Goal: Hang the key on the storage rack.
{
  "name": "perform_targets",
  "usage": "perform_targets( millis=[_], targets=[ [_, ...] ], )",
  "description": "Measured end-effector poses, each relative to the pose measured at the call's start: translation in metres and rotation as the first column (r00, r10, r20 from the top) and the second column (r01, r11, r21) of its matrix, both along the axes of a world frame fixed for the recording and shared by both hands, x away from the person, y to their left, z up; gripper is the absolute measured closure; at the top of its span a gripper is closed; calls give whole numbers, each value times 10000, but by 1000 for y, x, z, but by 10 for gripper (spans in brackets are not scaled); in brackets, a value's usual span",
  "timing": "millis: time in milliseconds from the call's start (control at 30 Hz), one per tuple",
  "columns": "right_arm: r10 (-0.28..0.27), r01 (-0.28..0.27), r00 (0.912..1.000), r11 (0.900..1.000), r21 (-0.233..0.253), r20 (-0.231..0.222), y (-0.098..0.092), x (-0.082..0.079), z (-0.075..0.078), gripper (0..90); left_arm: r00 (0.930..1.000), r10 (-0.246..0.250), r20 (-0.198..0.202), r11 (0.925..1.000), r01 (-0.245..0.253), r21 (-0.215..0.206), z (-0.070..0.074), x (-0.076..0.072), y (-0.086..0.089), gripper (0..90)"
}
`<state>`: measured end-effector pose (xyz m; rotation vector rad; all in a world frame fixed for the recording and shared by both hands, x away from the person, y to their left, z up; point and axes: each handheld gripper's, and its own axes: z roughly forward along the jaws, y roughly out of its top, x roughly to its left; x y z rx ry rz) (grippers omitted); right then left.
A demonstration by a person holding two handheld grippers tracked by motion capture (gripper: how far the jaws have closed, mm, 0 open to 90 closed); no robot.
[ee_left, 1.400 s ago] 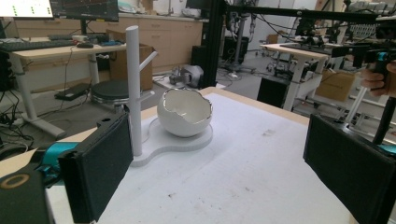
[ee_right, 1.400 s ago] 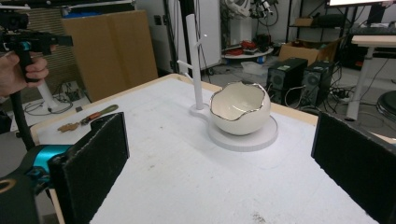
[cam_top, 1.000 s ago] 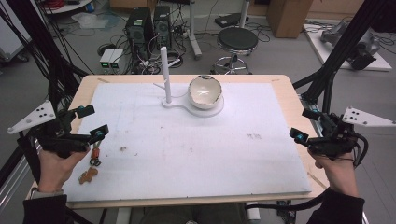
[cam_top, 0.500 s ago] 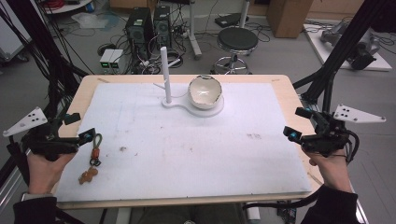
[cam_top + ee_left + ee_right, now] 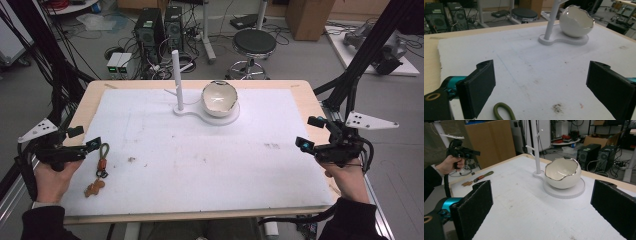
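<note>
Keychain on the mat, nothing lifted yet

Nearest the person at the left edge of the white foam mat [image 5: 200, 165], the left gripper [image 5: 80, 140] hangs with its jaws spread wide and empty, and just beside it lies the small keychain with an olive cord loop, an orange clasp and a brown gingerbread-shaped charm [image 5: 98, 170], flat on the mat near the front left corner; the loop [image 5: 504, 111] sits between and just below those jaws in the left gripper view. Over at the right edge, the right gripper [image 5: 312, 134] is parted and empty too, well apart from everything. Farther back, toward the far edge, waits the white stand with a tall peg [image 5: 176, 80] and a white eggshell-shaped bowl with a silver rim [image 5: 219, 98] on its base. My read: the pick-up is about to start, all the carrying remains.
</note>
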<state>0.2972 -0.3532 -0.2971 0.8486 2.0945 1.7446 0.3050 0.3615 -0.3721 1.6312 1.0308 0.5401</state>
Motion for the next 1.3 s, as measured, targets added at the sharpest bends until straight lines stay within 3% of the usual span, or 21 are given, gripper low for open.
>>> perform_targets(
  millis=[100,233,367,400,433,467,500,667,767,967,1100,1167,1300],
  targets=[
    [18,-18,10000,10000,-15,-10,2,2,-1,31,9989,70,-474,10000,-71,-22,-10,8,-2,128],
    [89,-89,9999,10000,-44,-103,4,3,-2,31,9890,244,-1457,9992,-195,349,-23,22,-9,127],
    [94,-94,9999,9999,-45,-118,4,3,-3,31,9837,360,-1762,9989,-302,355,-33,26,-9,127],
    [122,-122,9998,9999,-39,-159,3,3,-3,31,9802,411,-1938,9987,-344,381,-37,27,-8,121],
    [130,-130,9998,9999,-12,-181,3,3,-3,31,9708,398,-2364,9986,-305,430,-42,30,-7,115],
    [130,-130,9998,9999,-12,-181,3,3,-3,31,9708,398,-2364,9986,-305,430,-42,30,-7,112],
    [134,-134,9998,9999,-21,-161,4,4,-3,31,9632,323,-2667,9986,-200,490,-46,34,-9,112],
    [187,-189,9994,9998,-58,-291,6,5,-5,31,9542,277,-2979,9974,-63,724,-52,39,-14,113],
    [223,-226,9993,9997,-119,-289,6,7,-7,31,9424,124,-3342,9971,133,746,-56,42,-15,111],
    [186,-189,9989,9998,-69,-427,6,8,-8,31,9366,102,-3503,9965,194,809,-59,45,-20,111],
    [236,-241,9987,9996,-110,-444,7,8,-9,31,9275,255,-3730,9954,109,953,-63,48,-20,111],
    [253,-258,9985,9996,-110,-482,8,9,-9,31,9263,305,-3755,9942,107,1071,-64,48,-20,111],
    [259,-268,9982,9995,-157,-533,8,10,-10,31,9281,109,-3723,9960,231,866,-66,50,-18,111]
  ],
)
